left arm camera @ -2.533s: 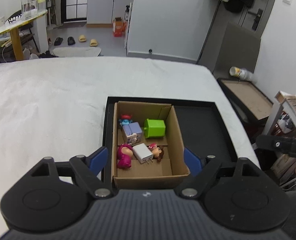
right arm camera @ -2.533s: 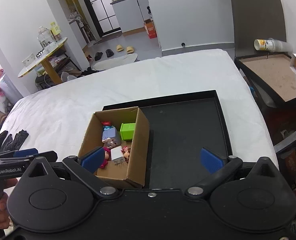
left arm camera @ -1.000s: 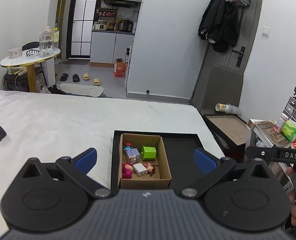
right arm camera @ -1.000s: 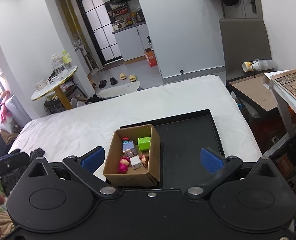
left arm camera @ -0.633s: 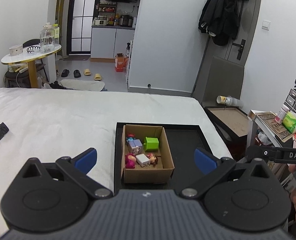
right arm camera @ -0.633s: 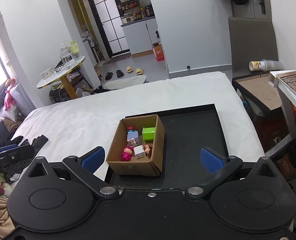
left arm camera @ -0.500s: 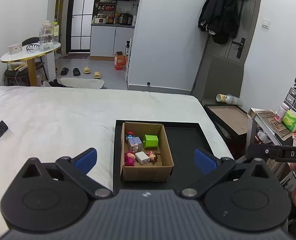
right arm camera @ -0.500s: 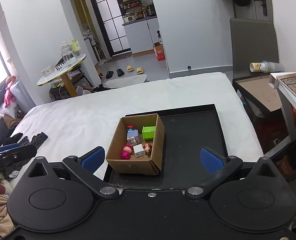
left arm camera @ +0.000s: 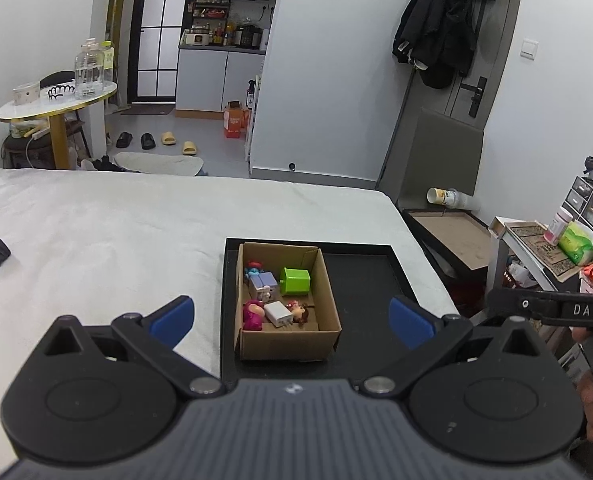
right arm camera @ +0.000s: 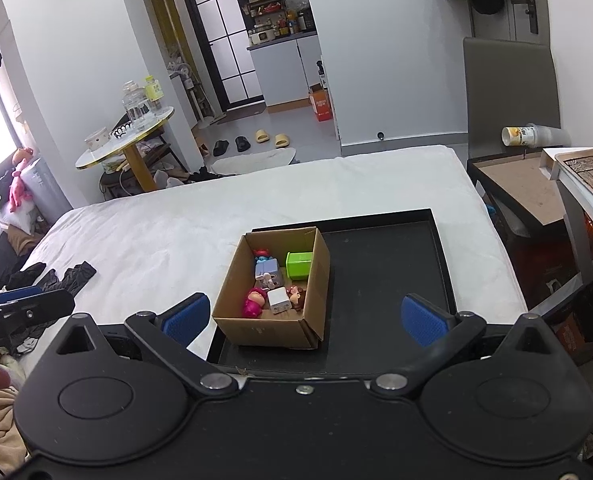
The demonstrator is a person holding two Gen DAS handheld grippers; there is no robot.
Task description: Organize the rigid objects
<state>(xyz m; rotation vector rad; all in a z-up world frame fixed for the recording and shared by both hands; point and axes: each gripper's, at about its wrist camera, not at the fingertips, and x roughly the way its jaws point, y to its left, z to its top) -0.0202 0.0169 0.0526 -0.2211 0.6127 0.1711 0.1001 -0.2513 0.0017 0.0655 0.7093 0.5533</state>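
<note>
The rigid objects all sit inside the cardboard box point(left arm camera: 287, 312), which stands on the left half of the black tray point(left arm camera: 360, 276) on the white bed point(left arm camera: 108, 232), ahead of and between the fingers in both wrist views. The right half of the tray is bare, and nothing loose shows on the bed near it, so the sorting looks finished or close to it.

Both grippers hang well back from the box. The left gripper point(left arm camera: 291, 316) has its fingers spread wide and empty; the right gripper point(right arm camera: 304, 316) is equally wide and holds nothing.

The biggest risk is the bed itself: it is soft, so any downward press on the tray could tilt it and slide the box. Next, the box is light and open-topped, and a finger catching its near wall could tip it or drag it.

Inside, the green block point(left arm camera: 295, 281) lies farthest from the fingers, beside a lilac cube point(left arm camera: 263, 281). A pink figure point(left arm camera: 253, 314), a white plug point(left arm camera: 278, 313) and a small brown-haired figure point(left arm camera: 299, 312) crowd the near end, touching one another. Reaching for one would likely nudge its neighbours, and a wide grasp might pinch two at once.
</note>
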